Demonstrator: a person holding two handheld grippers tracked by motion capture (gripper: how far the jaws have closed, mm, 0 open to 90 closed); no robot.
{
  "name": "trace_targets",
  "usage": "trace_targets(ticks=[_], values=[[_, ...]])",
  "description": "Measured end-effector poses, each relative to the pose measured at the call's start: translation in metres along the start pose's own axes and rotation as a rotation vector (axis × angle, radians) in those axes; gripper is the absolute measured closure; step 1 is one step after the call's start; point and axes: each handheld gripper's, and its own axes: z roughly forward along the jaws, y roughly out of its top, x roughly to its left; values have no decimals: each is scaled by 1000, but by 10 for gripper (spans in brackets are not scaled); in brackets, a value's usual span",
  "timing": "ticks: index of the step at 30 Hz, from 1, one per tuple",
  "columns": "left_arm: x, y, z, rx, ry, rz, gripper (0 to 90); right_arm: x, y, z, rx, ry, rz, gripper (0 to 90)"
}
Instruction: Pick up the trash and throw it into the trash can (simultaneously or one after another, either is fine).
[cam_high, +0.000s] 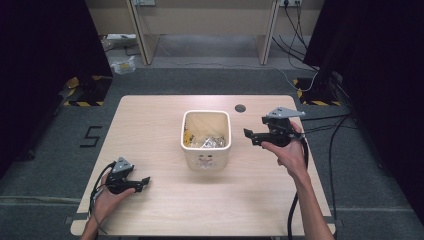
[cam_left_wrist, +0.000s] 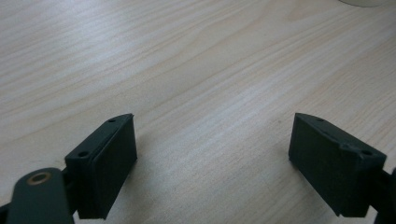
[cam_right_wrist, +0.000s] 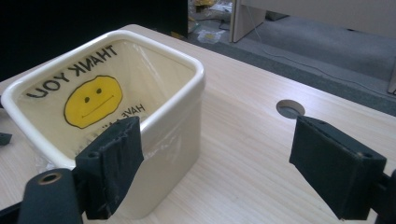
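A cream bin (cam_high: 206, 160) stands at the middle of the wooden table (cam_high: 150, 130). It is lined with a clear bag printed with a yellow smiley and "THANK YOU" (cam_right_wrist: 93, 98), and crumpled litter lies inside (cam_high: 210, 141). My right gripper (cam_high: 248, 135) is held above the table just right of the bin, open and empty; the bin's rim (cam_right_wrist: 187, 60) sits by its left jaw. My left gripper (cam_high: 146, 181) rests low at the table's front left, open, with bare wood (cam_left_wrist: 210, 116) between its jaws.
A round cable hole (cam_high: 240, 108) lies in the table behind the right gripper. Cables (cam_high: 320, 125) trail off the table's right side. Desk legs (cam_high: 142, 35) and small litter (cam_high: 122, 65) stand on the floor beyond the table.
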Motion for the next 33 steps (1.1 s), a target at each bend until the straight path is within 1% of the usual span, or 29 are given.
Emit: trace_targets(ticks=[10,11,13,21,24,30,33], values=[[0,0,0,-3,-1,-3,141,-5,-10,0,12,-18,11,169],[0,0,0,-3,0,-4,141,-6,-12,-1,16,-29,8,168],[0,0,0,-3,0,-3,140,-6,-14,-1,20,-36,10,168],[0,0,0,-3,0,-5,141,-10,-24,-2,31,-44,20,168],[0,0,0,-3,-1,-4,141,-10,-28,-2,42,-56,12,168],[0,0,0,-3,0,-4,141,-8,-34,-1,49,-57,7,169],[0,0,0,-3,0,-4,141,-7,-38,-1,60,-79,-7,169]])
